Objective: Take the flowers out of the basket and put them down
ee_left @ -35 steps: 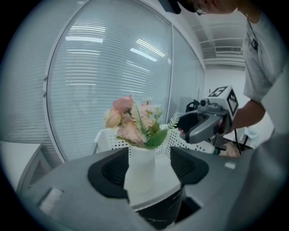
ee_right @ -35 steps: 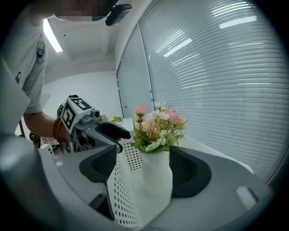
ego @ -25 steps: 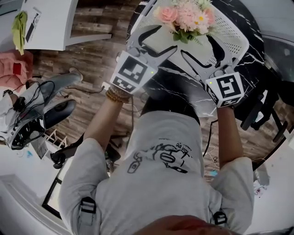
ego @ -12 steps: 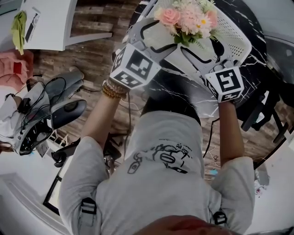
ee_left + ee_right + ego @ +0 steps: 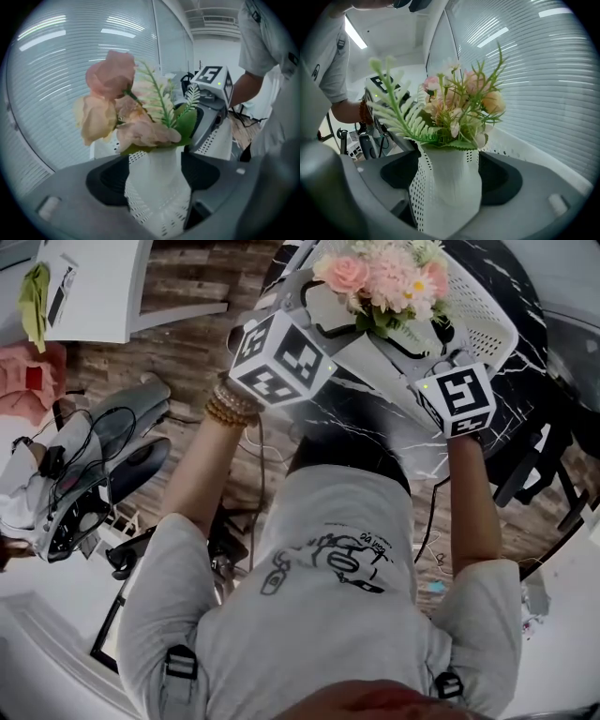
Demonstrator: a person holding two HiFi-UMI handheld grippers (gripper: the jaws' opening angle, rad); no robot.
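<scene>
A bouquet of pink and cream flowers [image 5: 380, 277] with green fern stands in a white perforated wrap [image 5: 157, 187] inside the white perforated basket [image 5: 483, 306] on the black marble table. My left gripper [image 5: 349, 315] reaches in from the lower left. Its jaws have just been opening and stand wide, with the wrap between them. My right gripper [image 5: 417, 338] comes in from the lower right, and the wrap [image 5: 450, 192] also stands between its wide jaws. I see neither pair of pads pressing on it. Each gripper view shows the other gripper's marker cube behind the bouquet.
The round black marble table [image 5: 375, 418] lies under the basket. A white desk [image 5: 103, 287] stands at upper left over wood flooring. A chair with cables and gear [image 5: 103, 474] is at the left, and a black frame [image 5: 534, 465] at the right. Blinds on glass lie beyond.
Both grippers have moved up the picture, closer to the bouquet, and now flank its base. The left gripper has rolled, so its cube shows a different face.
</scene>
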